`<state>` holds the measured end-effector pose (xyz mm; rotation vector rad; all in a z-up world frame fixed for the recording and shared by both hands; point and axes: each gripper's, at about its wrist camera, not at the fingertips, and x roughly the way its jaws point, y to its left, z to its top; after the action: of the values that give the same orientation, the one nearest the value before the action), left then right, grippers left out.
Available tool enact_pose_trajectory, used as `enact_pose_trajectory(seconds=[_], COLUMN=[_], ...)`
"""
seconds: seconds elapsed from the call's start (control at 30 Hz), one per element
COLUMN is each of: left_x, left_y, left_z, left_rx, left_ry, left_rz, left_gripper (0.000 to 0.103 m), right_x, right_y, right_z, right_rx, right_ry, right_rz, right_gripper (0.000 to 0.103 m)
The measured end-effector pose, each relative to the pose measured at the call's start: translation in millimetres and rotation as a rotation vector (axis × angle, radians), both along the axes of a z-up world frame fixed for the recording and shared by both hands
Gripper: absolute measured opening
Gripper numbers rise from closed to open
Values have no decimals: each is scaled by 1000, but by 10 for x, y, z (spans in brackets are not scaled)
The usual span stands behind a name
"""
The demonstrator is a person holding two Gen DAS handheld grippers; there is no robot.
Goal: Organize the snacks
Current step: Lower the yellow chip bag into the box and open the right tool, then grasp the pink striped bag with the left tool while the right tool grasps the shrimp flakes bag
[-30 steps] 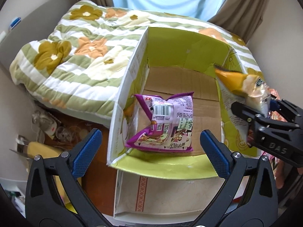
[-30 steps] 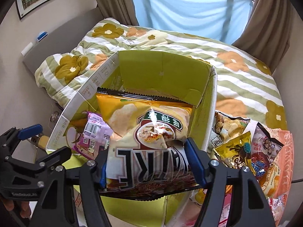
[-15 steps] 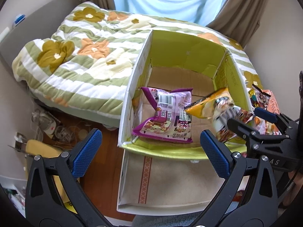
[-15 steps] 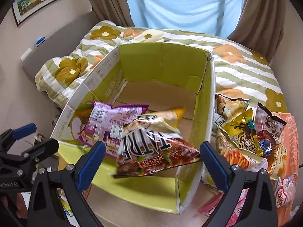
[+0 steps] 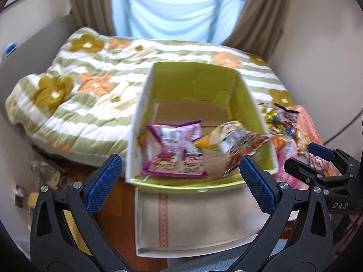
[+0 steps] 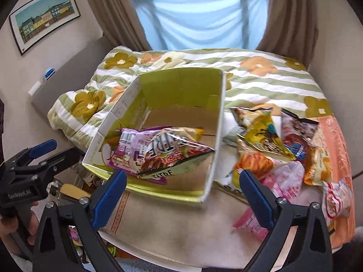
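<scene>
A: Contents of the box?

B: Open cardboard box with lime-green inner walls and a brown floor, standing on a bed. Inside, two snack bags: a purple bag lying flat near the left wall with a barcode and small print too blurred to read, and a yellow-and-red chip bag resting partly over it, leaning towards the right wall, with large upside-down letters, only partly legible. Printing on the near green wall, apparently "TATRE".

A: And the grippers?

B: Left gripper spread wide, blue pads well apart, nothing between them, hovering in front of the box's near edge. Right gripper likewise spread wide and empty, just before the box's near right corner. Seen from the left camera, "DAS" in white on the right gripper's black body; seen from the right camera, white lettering on the left one, unreadable.

A: Anything beside the box?

B: To its right, a loose pile of snack bags in yellow, orange, pink and red on the bed, labels blurred. Beyond, a green-striped floral quilt. Framed picture of colourful houses on the left wall.
</scene>
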<state>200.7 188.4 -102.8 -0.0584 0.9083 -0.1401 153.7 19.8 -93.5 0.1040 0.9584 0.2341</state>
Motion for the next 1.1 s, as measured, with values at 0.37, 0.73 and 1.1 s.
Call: enact_pose_trajectory(seconds=[0.37, 0.73, 1.1], left_x=[-42, -122, -140], left_y=[-731, -1897, -2813], left_z=[48, -34, -615], left_rx=[-32, -32, -25], left_ry=[-32, -3, 147], left_rz=[-191, -245, -127], left_gripper=[102, 102, 102], right_x=[-397, -592, -460], right_y=[-597, -1759, -2778], right_z=[128, 109, -215], right_rx=[-6, 5, -44], right_ry=[-47, -46, 29], right_rz=[-192, -279, -158], right_gripper=[99, 99, 99])
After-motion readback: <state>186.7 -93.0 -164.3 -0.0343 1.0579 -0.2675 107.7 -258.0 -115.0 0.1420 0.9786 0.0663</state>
